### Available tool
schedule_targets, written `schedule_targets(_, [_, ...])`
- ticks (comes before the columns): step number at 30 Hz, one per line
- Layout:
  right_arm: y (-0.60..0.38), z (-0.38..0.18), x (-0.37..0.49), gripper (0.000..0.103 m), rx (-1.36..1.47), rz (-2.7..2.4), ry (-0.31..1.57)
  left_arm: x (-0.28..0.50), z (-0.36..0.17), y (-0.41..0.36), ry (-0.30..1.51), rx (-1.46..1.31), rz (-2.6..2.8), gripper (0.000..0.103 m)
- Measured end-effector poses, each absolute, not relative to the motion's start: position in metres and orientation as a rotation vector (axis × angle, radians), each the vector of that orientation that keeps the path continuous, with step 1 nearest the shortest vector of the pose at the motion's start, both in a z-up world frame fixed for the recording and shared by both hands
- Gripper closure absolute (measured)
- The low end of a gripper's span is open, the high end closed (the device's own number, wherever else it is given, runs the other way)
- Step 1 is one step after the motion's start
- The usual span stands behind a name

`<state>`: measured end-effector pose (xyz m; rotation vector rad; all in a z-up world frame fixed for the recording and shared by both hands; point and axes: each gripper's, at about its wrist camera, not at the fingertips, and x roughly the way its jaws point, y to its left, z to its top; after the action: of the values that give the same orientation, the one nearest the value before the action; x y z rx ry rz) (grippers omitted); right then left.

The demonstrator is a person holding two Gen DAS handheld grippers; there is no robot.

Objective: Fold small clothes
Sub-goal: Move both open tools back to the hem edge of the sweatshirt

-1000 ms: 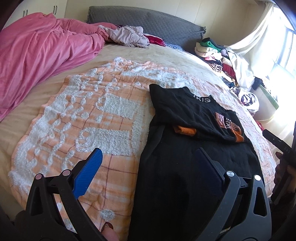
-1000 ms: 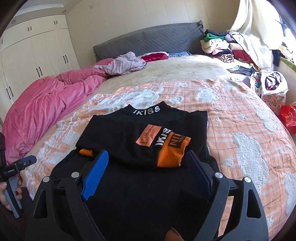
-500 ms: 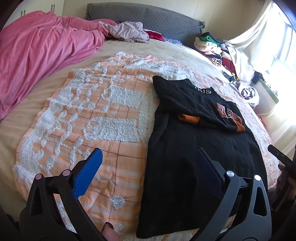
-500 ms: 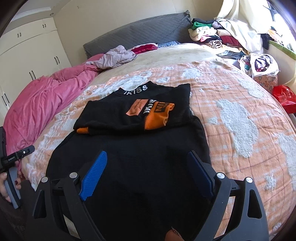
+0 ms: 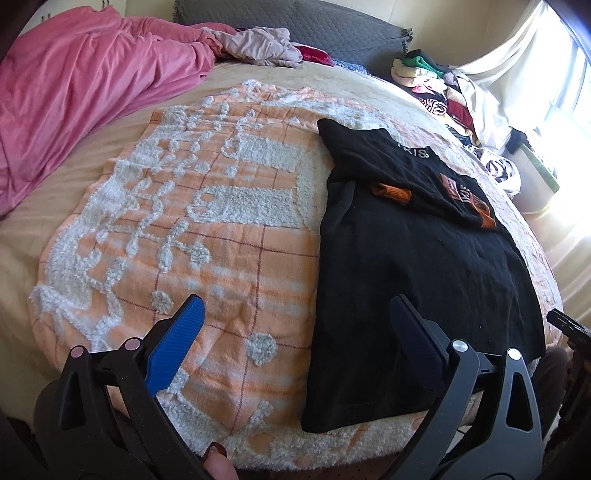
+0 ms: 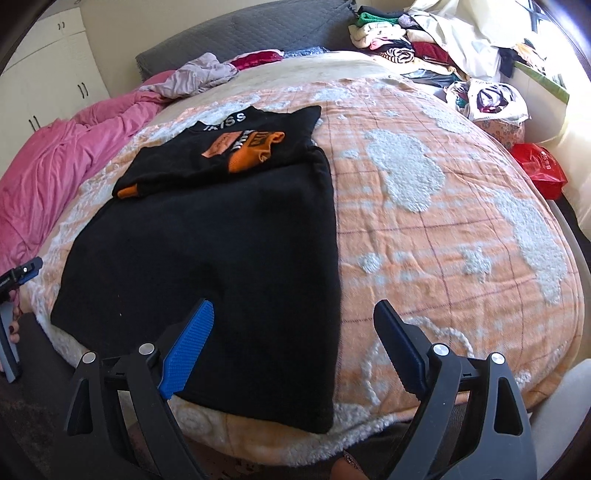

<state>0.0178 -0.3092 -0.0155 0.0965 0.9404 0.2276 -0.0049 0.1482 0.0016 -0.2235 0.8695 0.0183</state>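
Note:
A black top with orange cuffs and a white-lettered collar lies flat on an orange and white blanket. Its sleeves are folded across the chest, and its hem reaches the near edge of the bed. My left gripper hovers open above the hem's left corner, nothing between its blue pads. Over the hem's right corner my right gripper stands open, empty too. Each gripper shows at the edge of the other's view.
A pink duvet is heaped at the far left. Crumpled grey clothes lie by the grey headboard. A pile of clothes and bags sit at the right near a bright window. White wardrobes stand behind.
Both grippers have drawn back toward the foot of the bed and sunk lower. The top's hem and the bed's near edge have come into view. Both stay open.

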Motion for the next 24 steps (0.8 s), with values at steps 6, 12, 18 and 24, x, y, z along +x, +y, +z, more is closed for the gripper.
schedule_targets(6, [-0.312, -0.018, 0.008, 0.016, 0.084, 0.221, 0.976, -0.013, -0.009, 0.148, 0.900, -0.195, 0.014, 0.010])
schedule_targets(12, [-0.314, -0.026, 0.003, 0.016, 0.099, 0.245, 1.027, -0.024, -0.016, 0.148, 0.912, -0.204, -0.005, 0.010])
schedule_targets(18, [-0.317, -0.033, -0.002, 0.016, 0.111, 0.243, 1.062, -0.031, -0.022, 0.141, 0.936, -0.207, -0.038, 0.019])
schedule_targets(24, [-0.315, -0.041, -0.004, 0.016, 0.098, 0.251, 1.087, -0.036, -0.019, 0.135, 0.935, -0.183, -0.057, 0.021])
